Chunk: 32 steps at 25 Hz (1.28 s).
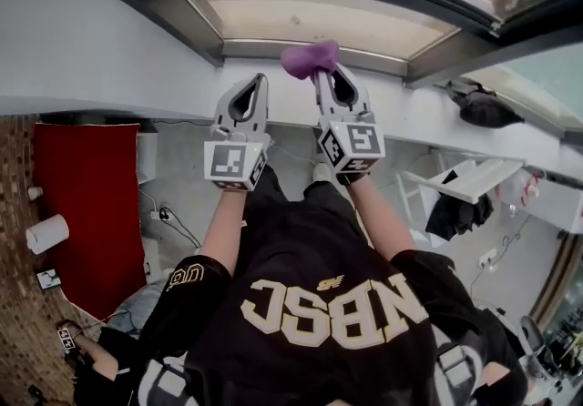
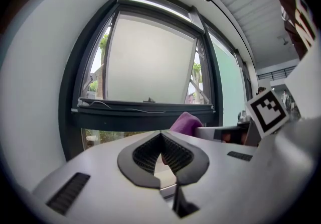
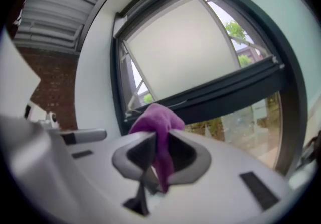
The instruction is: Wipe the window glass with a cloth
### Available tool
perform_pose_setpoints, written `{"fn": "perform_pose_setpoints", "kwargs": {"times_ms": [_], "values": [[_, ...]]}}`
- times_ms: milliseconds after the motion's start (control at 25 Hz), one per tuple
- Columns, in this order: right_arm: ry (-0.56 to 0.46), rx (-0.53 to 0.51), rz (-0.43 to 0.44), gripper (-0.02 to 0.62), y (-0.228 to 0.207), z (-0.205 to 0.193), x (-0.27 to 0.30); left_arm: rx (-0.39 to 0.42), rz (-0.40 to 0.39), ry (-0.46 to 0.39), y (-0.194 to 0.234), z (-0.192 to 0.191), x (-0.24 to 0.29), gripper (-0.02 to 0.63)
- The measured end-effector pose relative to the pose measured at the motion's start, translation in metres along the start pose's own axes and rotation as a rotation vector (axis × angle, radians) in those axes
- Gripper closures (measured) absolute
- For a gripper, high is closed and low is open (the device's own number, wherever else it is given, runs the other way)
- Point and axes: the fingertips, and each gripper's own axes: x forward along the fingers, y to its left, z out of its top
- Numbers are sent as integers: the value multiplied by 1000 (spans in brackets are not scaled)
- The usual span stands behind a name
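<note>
The right tool (image 3: 158,136) clamps a purple cloth (image 3: 156,120), with window glass (image 3: 185,52) ahead. Beside it the left tool (image 2: 161,133) is clenched empty, facing the dark frame (image 2: 145,111).

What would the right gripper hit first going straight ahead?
Probably the cloth shut in the right gripper touches first, on the dark frame bar below the frosted pane; depth unclear.
</note>
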Motion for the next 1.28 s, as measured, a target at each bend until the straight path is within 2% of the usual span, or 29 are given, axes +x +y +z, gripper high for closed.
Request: {"fn": "perform_pose_setpoints", "kwargs": {"times_ms": [120, 360, 520, 640, 760, 840, 920, 1040, 1160, 1280], "values": [[16, 51, 57, 521, 36, -20, 59, 26, 17, -18, 46, -1, -14, 589], [38, 96, 99, 520, 106, -56, 184, -21, 36, -16, 150, -17, -32, 589], [68, 46, 124, 520, 148, -89, 252, -54, 61, -13, 202, -33, -44, 589], [82, 60, 126, 520, 163, -108, 297, -71, 63, 1, 221, -51, -47, 589], [72, 79, 127, 520, 167, -119, 333, -109, 65, 50, 227, -76, -47, 589], [62, 91, 139, 520, 170, -122, 350, -106, 83, 74, 229, -85, -49, 589], [41, 97, 142, 520, 163, -113, 356, -90, 96, 80, 223, -88, -45, 589], [-1, 134, 122, 520, 126, -92, 345, -71, 97, 77, 199, -89, -27, 589], [-39, 180, 88, 520, 69, -75, 311, -74, 82, 88, 164, -90, -4, 589], [-80, 204, 12, 520, -8, -57, 266, -70, 23, 75, 121, -91, 29, 589]]}}
